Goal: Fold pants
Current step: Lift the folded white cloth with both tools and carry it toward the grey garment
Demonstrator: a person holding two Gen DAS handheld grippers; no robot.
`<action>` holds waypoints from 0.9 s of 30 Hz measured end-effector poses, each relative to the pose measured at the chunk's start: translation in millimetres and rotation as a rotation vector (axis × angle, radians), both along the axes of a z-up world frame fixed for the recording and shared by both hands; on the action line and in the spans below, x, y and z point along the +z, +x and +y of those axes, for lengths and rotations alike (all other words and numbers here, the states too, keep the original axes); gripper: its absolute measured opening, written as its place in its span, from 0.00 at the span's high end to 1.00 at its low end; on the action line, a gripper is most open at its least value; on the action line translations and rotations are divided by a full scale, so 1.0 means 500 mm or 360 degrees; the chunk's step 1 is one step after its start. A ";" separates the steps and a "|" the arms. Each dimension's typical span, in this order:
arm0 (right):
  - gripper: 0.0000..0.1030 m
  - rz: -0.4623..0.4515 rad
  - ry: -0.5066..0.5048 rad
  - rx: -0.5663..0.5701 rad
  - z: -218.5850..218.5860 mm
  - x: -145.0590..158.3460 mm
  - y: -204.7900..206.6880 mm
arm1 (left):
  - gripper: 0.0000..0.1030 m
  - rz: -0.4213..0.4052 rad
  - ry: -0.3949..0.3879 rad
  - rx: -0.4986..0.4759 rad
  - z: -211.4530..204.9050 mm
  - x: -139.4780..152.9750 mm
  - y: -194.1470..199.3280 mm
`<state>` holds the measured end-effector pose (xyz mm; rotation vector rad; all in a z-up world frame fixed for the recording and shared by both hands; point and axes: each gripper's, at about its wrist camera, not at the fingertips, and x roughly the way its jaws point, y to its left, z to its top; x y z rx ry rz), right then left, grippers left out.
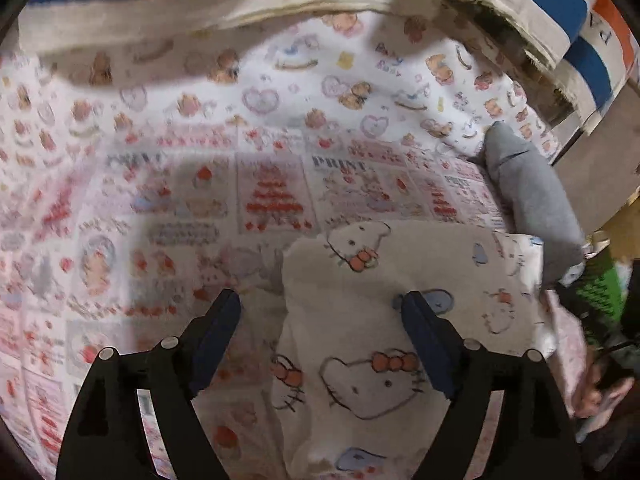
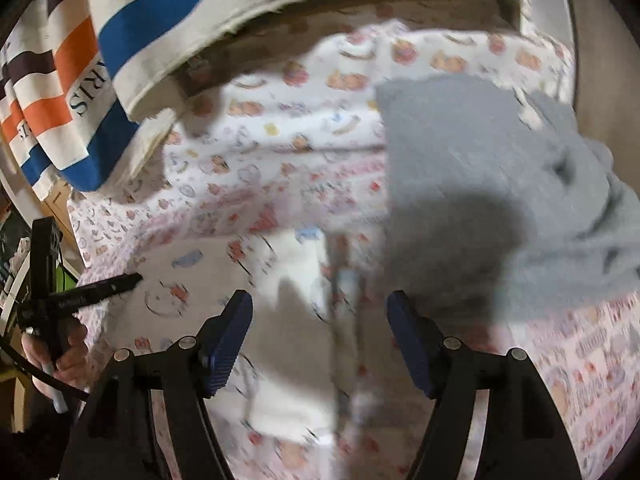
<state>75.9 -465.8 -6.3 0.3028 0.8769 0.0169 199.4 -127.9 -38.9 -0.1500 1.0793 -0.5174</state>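
The pants (image 1: 400,320), cream with cartoon cat faces and orange bows, lie folded flat on the patterned bed sheet (image 1: 180,184), right under both my tools. My left hand-held gripper (image 1: 320,320) hovers over their left edge, jaws spread wide, nothing pinched between the blue pads (image 1: 216,336). My right hand-held gripper (image 2: 320,328) is released too, its jaws apart above the pants (image 2: 280,320), though that view is smeared with blur. A grey garment (image 2: 500,184) lies bunched just beyond the pants, on the right side of the sheet. Further back, striped fabric (image 2: 132,32) in blue, cream and orange hangs over the bed's far edge. At the left of the right view I see my other hand (image 2: 68,356) gripping its black handle.
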 end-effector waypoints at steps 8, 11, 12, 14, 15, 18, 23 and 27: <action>0.31 0.0105 0.0206 0.0033 -0.029 -0.049 -0.001 | 0.21 0.0056 -0.0070 -0.0083 -0.015 0.003 -0.016; 0.31 0.0092 0.0246 0.0030 -0.024 -0.061 0.006 | 0.22 0.0051 -0.0107 -0.0092 -0.017 0.003 -0.018; 0.31 0.0102 0.0241 0.0054 -0.020 -0.062 0.011 | 0.23 0.0062 -0.0143 -0.0101 -0.017 0.001 -0.018; 0.31 0.0103 0.0230 0.0112 -0.008 -0.063 0.023 | 0.29 0.0072 -0.0182 -0.0117 -0.020 -0.001 -0.022; 0.31 0.0105 0.0241 0.0134 -0.002 -0.064 0.029 | 0.31 0.0065 -0.0182 -0.0131 -0.025 -0.001 -0.025; 0.31 0.0108 0.0278 0.0200 0.013 -0.066 0.045 | 0.37 0.0032 -0.0152 -0.0194 -0.041 -0.001 -0.033; 0.49 0.0097 0.0393 0.0216 0.023 -0.078 0.070 | 0.55 0.0122 -0.0316 -0.0212 -0.033 -0.015 -0.022; 0.71 0.0085 0.0283 0.0330 0.062 -0.078 0.073 | 0.75 0.0061 -0.0276 -0.0249 -0.047 -0.012 -0.030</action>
